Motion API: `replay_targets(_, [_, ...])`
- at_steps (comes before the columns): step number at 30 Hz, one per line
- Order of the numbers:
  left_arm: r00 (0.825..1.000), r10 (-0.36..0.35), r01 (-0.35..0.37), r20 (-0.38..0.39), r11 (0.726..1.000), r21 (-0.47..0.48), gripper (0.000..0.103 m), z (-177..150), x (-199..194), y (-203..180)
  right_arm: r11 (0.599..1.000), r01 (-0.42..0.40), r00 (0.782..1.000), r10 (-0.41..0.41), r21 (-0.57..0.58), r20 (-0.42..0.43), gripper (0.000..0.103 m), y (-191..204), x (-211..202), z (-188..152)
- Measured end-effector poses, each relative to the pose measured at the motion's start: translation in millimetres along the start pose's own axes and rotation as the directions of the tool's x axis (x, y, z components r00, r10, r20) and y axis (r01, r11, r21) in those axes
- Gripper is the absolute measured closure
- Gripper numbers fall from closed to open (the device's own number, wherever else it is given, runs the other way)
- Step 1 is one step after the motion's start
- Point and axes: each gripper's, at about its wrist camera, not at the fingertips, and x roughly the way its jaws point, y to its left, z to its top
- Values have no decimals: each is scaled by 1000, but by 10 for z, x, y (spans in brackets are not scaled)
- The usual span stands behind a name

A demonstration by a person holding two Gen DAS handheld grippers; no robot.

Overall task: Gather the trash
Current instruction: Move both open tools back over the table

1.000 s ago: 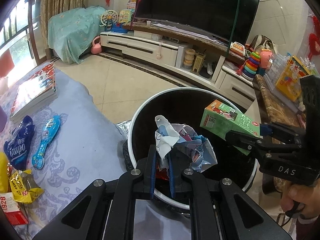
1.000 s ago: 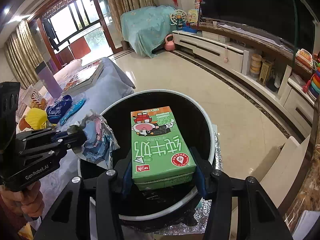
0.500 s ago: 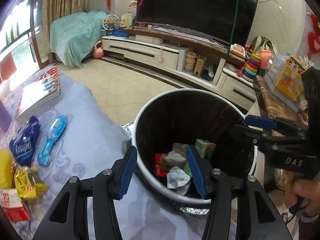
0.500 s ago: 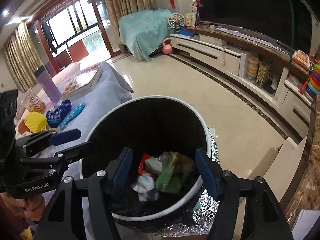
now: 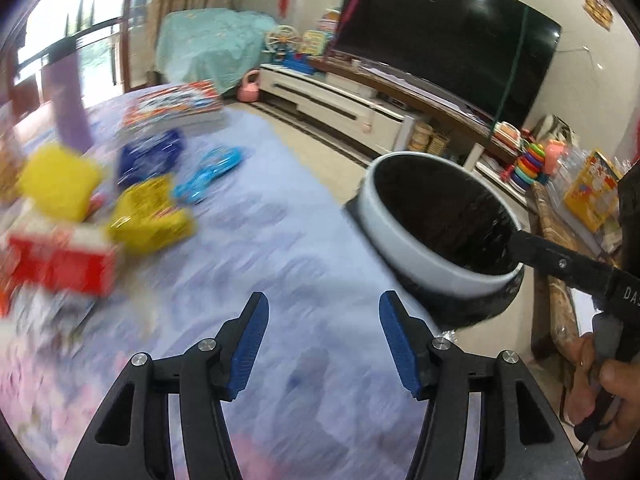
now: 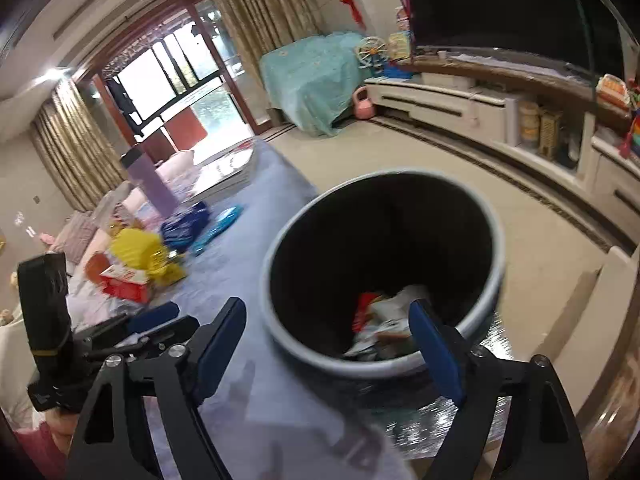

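now both jaws have just been opening and hold nothing: left gripper over the lilac cloth, right gripper above the bin, trash inside.

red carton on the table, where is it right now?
Left wrist view: the red carton lies at far left on the lavender tablecloth, just left of the yellow crumpled wrapper. Right wrist view: left of the trash bin.
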Motion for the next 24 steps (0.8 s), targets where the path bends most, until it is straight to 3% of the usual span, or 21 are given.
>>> replay_targets(12, [992,125,-121,28,986,-117,45,-657,-812,702,992,-99,992,93,-80,-80,16,792,364,-313])
replay_targets(19, [981,191,-179,43,962,-206,37,-778,-1127,1086,985,-132,985,117,-111,-127,12,1177,609,-443])
replay_targets(24, [973,225,-208,49,948,-241,32,-811,-1224,1229,983,-143,985,130,-118,-115,10,1360,747,-426])
